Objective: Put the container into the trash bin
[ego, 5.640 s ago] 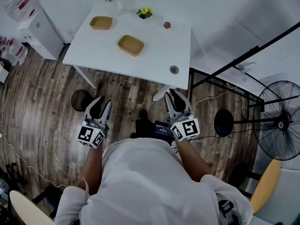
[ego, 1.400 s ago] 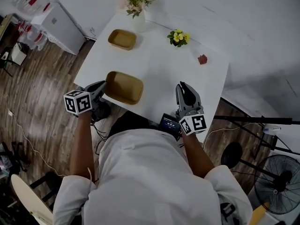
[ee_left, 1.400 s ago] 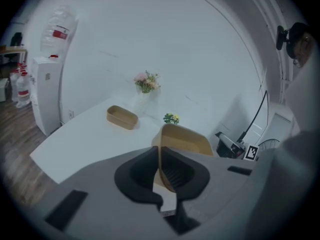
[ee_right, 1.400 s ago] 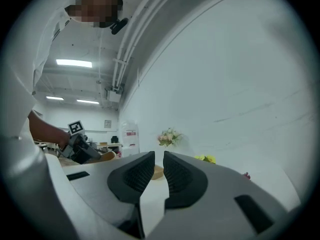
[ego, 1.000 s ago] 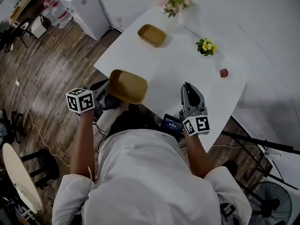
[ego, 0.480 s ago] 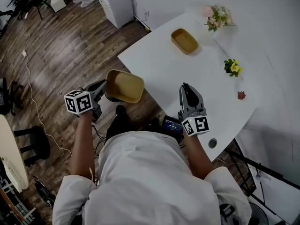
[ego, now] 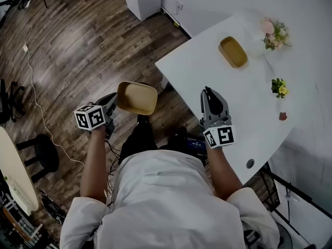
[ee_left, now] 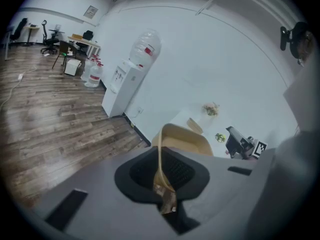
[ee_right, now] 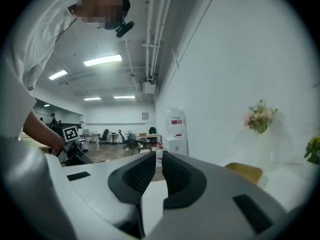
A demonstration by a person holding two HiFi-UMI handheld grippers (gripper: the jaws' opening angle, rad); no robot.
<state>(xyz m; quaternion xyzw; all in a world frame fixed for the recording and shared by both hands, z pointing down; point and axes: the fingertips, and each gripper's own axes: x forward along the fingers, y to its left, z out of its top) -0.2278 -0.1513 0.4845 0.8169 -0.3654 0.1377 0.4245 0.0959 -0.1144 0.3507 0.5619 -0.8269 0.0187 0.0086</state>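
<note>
Tan paper container (ego: 137, 97) pinched by its rim between the left gripper's (ego: 113, 101) jaws, held just ahead of it above wood floor (ego: 78, 45), right gripper (ego: 210, 92) over the white table's (ego: 207, 66) edge, jaws narrowed to a slit, nothing gripped.

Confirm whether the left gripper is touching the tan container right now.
Touching. In the left gripper view, the left gripper has its jaws closed on the tan container, pinching the thin rim wall between the pads. The head view agrees.
</note>
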